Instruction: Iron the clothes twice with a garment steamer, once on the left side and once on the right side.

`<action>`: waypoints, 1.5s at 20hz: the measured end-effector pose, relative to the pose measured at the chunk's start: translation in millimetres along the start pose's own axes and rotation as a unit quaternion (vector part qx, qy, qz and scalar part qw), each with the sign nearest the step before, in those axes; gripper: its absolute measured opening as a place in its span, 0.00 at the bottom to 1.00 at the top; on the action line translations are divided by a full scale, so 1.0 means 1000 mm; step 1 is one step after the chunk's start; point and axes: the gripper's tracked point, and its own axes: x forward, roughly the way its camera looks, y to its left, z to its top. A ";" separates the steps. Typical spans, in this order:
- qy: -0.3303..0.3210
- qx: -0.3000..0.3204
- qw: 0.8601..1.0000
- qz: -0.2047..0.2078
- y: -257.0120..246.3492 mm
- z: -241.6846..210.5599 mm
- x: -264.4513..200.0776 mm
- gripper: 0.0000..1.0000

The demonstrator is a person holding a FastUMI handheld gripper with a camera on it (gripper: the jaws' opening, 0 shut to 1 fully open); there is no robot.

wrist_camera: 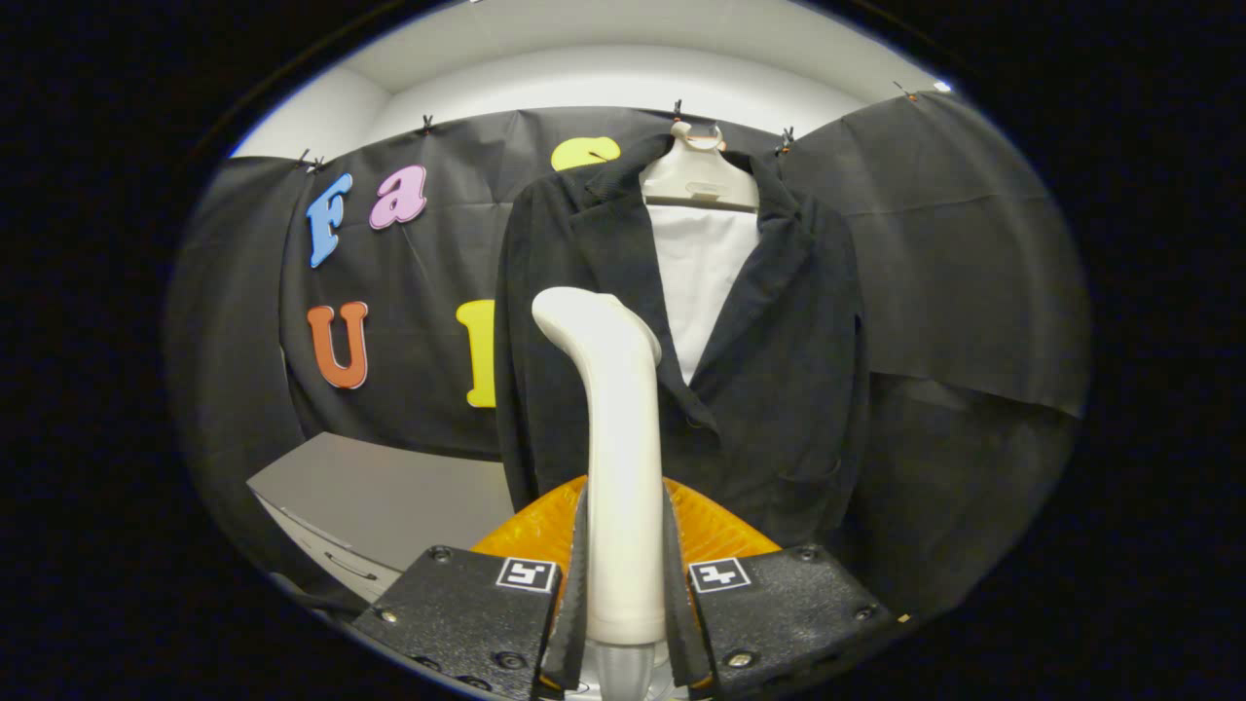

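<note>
The tool (625,584) is closed tight on the steamer (615,438), with both fingers pressing the sides of its handle. The steamer stands straight up between the fingers, and its bent head tips left near the top. Just past it hangs the dark jacket (779,370) on a pale hanger (696,175), up and down, a bit to the right. An orange thing (531,531) sits low behind the fingers, mostly hidden. I cannot tell if the head touches the cloth. A grey desk (389,497) is off to the left.
</note>
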 end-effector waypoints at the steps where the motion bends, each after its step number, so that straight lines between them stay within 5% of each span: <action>1: 0.004 -0.001 1.000 -0.001 -0.001 -0.005 0.000 0.36; 30: 0.167 -0.016 0.986 -0.018 -0.017 -0.179 0.016 0.36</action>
